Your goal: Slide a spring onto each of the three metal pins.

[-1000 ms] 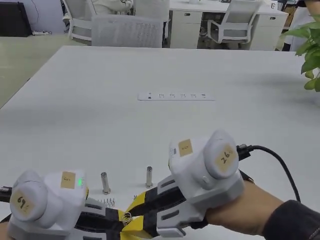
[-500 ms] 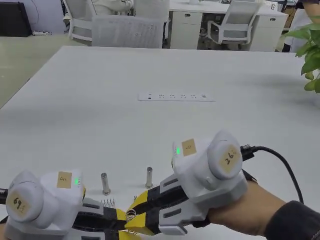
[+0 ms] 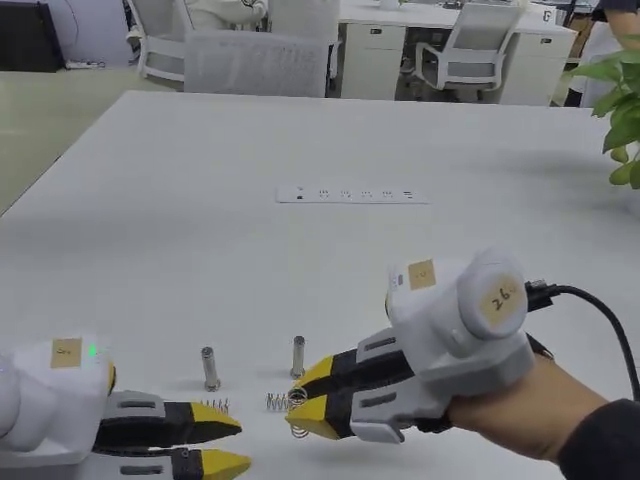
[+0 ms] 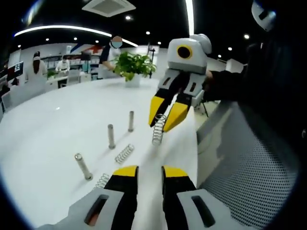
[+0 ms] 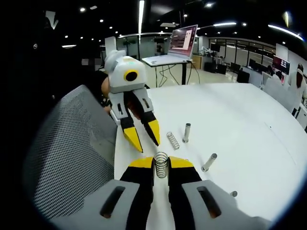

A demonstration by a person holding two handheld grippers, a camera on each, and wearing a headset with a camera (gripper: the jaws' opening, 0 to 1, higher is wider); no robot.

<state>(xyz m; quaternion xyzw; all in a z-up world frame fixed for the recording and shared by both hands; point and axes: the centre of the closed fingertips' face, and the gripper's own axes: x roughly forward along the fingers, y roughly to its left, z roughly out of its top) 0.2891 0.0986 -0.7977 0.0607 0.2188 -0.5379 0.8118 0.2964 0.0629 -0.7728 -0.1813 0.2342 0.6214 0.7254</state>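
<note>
A small steel spring (image 5: 161, 165) stands upright between my right gripper's (image 5: 161, 167) yellow tips, which are shut on it. The same spring (image 4: 158, 129) hangs from the right gripper (image 4: 167, 112) just above the table. In the head view the right gripper (image 3: 312, 402) holds the spring (image 3: 298, 417) near the front edge. My left gripper (image 4: 145, 175) is open and holds nothing; it sits at the lower left (image 3: 228, 441). Three metal pins stand upright (image 4: 131, 121) (image 4: 111, 136) (image 4: 82, 166). Two loose springs (image 4: 124, 153) (image 4: 101, 180) lie beside them.
A white power strip (image 3: 352, 193) lies mid-table. A mesh chair back (image 5: 72, 158) stands close behind the table's near edge. Office chairs (image 3: 255, 62) and desks line the far side, and a green plant (image 3: 622, 110) is at the right.
Both grippers' tips were together on the spring. Now the left gripper has opened and drawn back to the left, and the right gripper has moved right and up with the spring.
</note>
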